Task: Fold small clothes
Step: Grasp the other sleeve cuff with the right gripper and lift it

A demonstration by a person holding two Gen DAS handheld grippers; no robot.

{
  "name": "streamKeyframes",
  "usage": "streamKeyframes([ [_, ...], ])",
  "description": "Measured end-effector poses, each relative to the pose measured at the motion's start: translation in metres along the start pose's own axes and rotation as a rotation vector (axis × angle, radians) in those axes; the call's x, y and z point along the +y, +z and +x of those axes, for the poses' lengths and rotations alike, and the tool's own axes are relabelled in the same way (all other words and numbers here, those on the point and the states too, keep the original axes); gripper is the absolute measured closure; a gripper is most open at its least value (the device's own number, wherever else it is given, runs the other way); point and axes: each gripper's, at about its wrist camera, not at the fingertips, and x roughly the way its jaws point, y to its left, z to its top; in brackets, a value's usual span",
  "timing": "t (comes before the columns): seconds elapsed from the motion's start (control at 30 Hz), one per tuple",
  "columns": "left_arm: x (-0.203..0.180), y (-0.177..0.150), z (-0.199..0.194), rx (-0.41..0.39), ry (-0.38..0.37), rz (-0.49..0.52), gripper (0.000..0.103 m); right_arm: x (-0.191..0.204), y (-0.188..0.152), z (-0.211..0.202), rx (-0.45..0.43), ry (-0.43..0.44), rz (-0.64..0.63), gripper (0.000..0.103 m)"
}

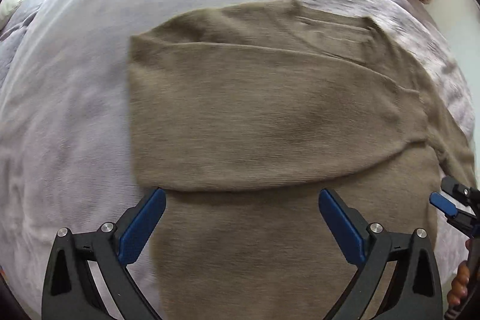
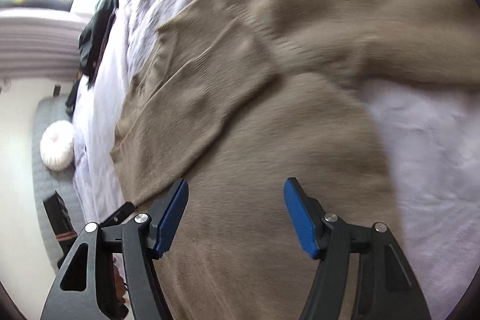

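The taupe knit sweater (image 1: pixel 270 116) lies partly folded on the lavender bedspread (image 1: pixel 75 80), filling the frame centre; the left gripper (image 1: pixel 242 195) and right gripper (image 2: pixel 236 185) hover above it, jaws wide open, holding nothing

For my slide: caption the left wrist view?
Open left gripper hovers over a half-folded taupe sweater on a lilac bedspread.

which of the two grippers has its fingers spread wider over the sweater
The left gripper: its blue fingers stand much farther apart above the brown sweater than those of the right gripper, though both are open and empty.
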Motion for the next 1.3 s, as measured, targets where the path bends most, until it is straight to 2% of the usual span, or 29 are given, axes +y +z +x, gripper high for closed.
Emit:
streamKeyframes([
  [0.13,-0.037,0.0,-0.007,-0.005,-0.036,0.067,0.001,-0.038,0.009,-0.03,-0.061,-0.003,0.08,0.033],
  [0.3,-0.081,0.002,-0.009,0.002,-0.083,0.146,0.001,-0.083,0.019,-0.07,-0.184,0.013,0.197,0.033],
  [0.5,-0.122,0.0,-0.002,0.016,-0.088,0.195,0.001,-0.13,0.023,-0.096,-0.267,0.042,0.32,0.033],
  [0.87,-0.171,-0.008,0.014,0.035,-0.092,0.252,0.001,-0.223,0.027,-0.149,-0.523,0.134,0.625,0.033],
  [0.97,-0.182,-0.007,0.015,0.033,-0.092,0.263,0.001,-0.236,0.03,-0.155,-0.582,0.178,0.685,0.033],
  [1.1,-0.189,-0.004,0.013,0.013,-0.102,0.27,0.001,-0.252,0.033,-0.158,-0.637,0.298,0.773,0.034],
  [1.17,-0.192,-0.002,0.012,0.0,-0.102,0.275,0.001,-0.257,0.033,-0.158,-0.652,0.345,0.793,0.058],
  [1.2,-0.191,-0.002,0.011,-0.005,-0.1,0.28,0.001,-0.257,0.035,-0.156,-0.652,0.383,0.786,0.084],
  [1.23,-0.191,-0.002,0.01,-0.011,-0.097,0.283,0.001,-0.257,0.035,-0.155,-0.647,0.4,0.774,0.095],
  [1.3,-0.189,-0.001,0.009,-0.022,-0.096,0.282,0.001,-0.25,0.039,-0.157,-0.65,0.43,0.722,0.095],
])
